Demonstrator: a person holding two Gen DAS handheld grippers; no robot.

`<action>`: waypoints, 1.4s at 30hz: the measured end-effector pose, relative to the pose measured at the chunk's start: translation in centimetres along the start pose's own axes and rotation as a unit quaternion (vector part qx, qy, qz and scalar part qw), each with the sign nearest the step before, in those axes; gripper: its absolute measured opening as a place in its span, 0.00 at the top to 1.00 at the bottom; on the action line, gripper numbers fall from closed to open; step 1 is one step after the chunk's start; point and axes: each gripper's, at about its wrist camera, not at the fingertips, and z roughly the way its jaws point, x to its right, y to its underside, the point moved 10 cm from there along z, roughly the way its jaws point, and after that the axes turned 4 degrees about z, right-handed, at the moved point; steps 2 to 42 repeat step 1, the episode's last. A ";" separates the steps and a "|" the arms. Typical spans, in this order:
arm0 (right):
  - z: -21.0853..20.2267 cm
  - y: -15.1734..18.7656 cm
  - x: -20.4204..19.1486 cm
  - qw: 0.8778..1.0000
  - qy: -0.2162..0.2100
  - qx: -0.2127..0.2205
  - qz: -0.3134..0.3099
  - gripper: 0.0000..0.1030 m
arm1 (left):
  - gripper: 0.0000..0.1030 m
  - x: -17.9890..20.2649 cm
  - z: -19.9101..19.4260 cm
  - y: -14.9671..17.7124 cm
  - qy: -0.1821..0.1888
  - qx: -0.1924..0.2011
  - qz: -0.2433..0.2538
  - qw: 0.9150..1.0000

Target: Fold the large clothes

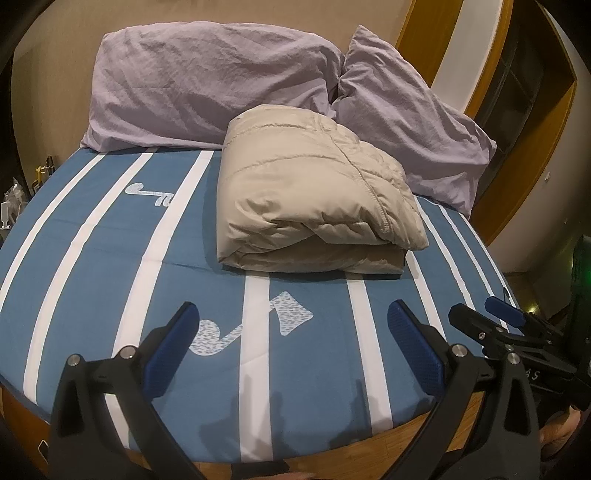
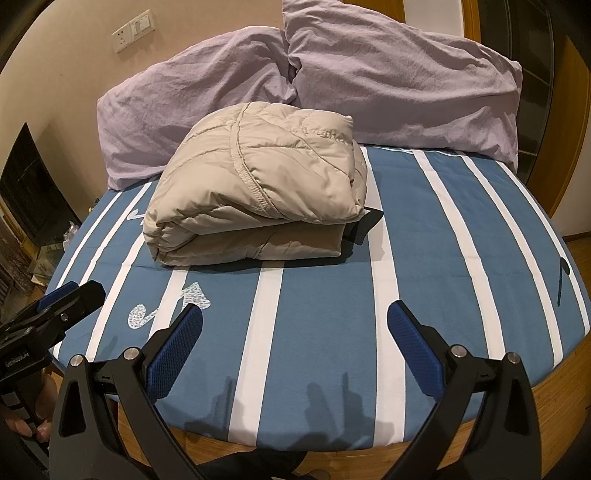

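A beige padded jacket point(image 1: 314, 192) lies folded into a thick bundle on the blue and white striped bed point(image 1: 92, 251), near the pillows. It also shows in the right wrist view point(image 2: 258, 192), with a dark strip poking out at its right side. My left gripper point(image 1: 291, 317) is open and empty, held over the bed's near edge, well short of the jacket. My right gripper point(image 2: 295, 321) is open and empty too, at the near edge. Each gripper shows at the side of the other's view: the right gripper point(image 1: 487, 314), the left gripper point(image 2: 70, 295).
Two lilac pillows point(image 1: 207, 81) point(image 1: 413, 129) lean against the beige wall behind the jacket. A wooden bed frame point(image 2: 554, 373) runs under the mattress. A wooden door frame point(image 1: 517, 166) stands at the right. A wall socket point(image 2: 133, 29) and a dark screen point(image 2: 33, 192) are on the left.
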 end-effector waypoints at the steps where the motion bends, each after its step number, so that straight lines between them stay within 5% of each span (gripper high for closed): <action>1: 0.0 -0.1 0.0 1.000 0.000 0.000 0.000 0.01 | 0.02 -0.1 0.1 0.0 0.000 0.000 -0.001 1.000; 42: 0.0 -0.1 0.0 1.000 0.000 0.000 0.000 0.01 | 0.02 -0.1 0.1 0.0 0.000 0.000 -0.001 1.000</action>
